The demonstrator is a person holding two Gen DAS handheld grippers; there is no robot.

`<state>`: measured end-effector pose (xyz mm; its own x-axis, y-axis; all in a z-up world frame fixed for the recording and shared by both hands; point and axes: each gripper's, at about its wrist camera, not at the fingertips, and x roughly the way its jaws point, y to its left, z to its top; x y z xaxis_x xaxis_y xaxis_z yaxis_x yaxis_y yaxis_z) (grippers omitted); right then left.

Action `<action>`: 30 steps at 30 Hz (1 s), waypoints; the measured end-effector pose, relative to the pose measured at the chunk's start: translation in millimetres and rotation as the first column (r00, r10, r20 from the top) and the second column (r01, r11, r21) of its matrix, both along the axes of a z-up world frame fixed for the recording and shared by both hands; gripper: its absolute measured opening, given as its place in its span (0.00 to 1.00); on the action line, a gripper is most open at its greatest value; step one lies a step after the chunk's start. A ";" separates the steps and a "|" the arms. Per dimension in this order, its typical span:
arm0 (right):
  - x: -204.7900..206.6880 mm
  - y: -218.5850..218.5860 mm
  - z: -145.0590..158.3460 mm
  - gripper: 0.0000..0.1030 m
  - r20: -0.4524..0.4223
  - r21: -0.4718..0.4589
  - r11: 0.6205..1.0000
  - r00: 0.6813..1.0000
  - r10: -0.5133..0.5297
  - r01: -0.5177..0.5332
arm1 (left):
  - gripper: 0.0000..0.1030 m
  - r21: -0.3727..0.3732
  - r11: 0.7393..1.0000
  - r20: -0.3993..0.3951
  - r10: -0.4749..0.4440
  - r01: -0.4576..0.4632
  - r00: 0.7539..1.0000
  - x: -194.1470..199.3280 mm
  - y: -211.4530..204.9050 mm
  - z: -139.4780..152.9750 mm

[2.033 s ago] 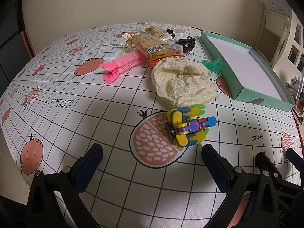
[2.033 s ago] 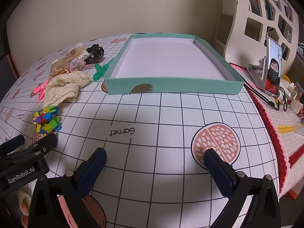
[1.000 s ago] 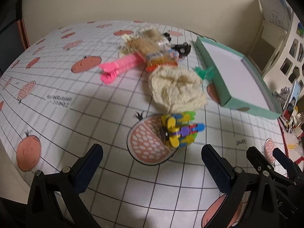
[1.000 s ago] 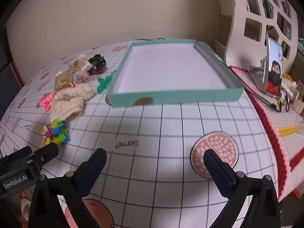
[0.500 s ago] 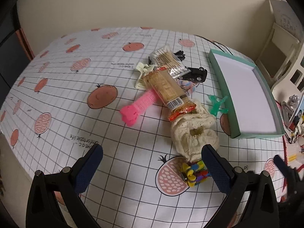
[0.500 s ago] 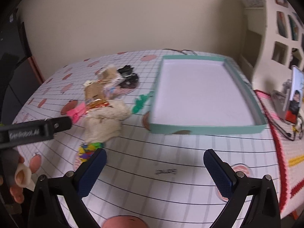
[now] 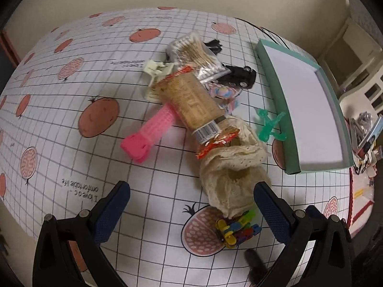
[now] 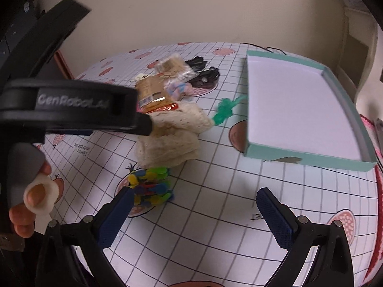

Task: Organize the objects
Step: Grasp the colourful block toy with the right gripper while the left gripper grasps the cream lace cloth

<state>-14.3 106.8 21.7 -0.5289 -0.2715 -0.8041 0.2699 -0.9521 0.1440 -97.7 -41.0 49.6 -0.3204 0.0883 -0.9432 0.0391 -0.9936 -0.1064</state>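
A heap of small things lies mid-table: a pink clip (image 7: 148, 131), a snack bar packet (image 7: 191, 102), a bag of cotton swabs (image 7: 194, 55), a black toy car (image 7: 239, 77), a cream lace cloth (image 7: 232, 174), a green plastic figure (image 7: 269, 125) and a multicoloured block toy (image 7: 237, 229). To their right sits the empty teal tray (image 7: 284, 110). My left gripper (image 7: 189, 205) hovers open above the cloth, holding nothing. My right gripper (image 8: 191, 212) is open over bare tablecloth, the block toy (image 8: 152, 186) beside its left finger. The tray (image 8: 308, 160) lies ahead right.
The tablecloth (image 7: 71, 162) has a grid and fruit print. A hand (image 8: 26, 203) holds the left gripper's body, which crosses the left of the right wrist view. A white shelf unit (image 7: 354, 47) and small clutter (image 7: 366, 134) stand beyond the tray.
Both grippers rose well above the table and now look down on it. The right one swung left towards the heap. Both stayed open; no object moved.
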 end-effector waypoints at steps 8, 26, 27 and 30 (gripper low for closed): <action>3.0 -15.6 -11.9 0.99 -0.005 0.015 0.997 0.997 0.072 -0.072 | 0.96 0.029 0.999 0.027 -0.023 0.022 0.999 -5.1 5.0 -9.7; 7.3 -17.0 -19.5 0.67 -0.026 -0.010 0.995 0.995 0.099 -0.099 | 0.75 0.052 0.999 0.081 -0.017 0.013 0.997 -12.9 6.0 -22.9; 7.7 -15.7 -19.9 0.63 -0.025 -0.009 0.995 0.995 0.098 -0.098 | 0.74 0.052 0.999 0.087 -0.016 0.011 0.996 -12.9 6.3 -24.0; 9.9 -12.8 -21.1 0.54 -0.023 -0.006 0.996 0.995 0.093 -0.093 | 0.69 0.049 0.999 0.090 -0.024 0.019 0.996 -12.9 8.4 -24.6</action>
<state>-4.4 94.0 0.6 -0.5191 -0.3257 -0.7902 0.3606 -0.9217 0.1430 -110.6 -32.6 25.0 -0.2311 0.1401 -0.9628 0.0296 -0.9881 -0.1509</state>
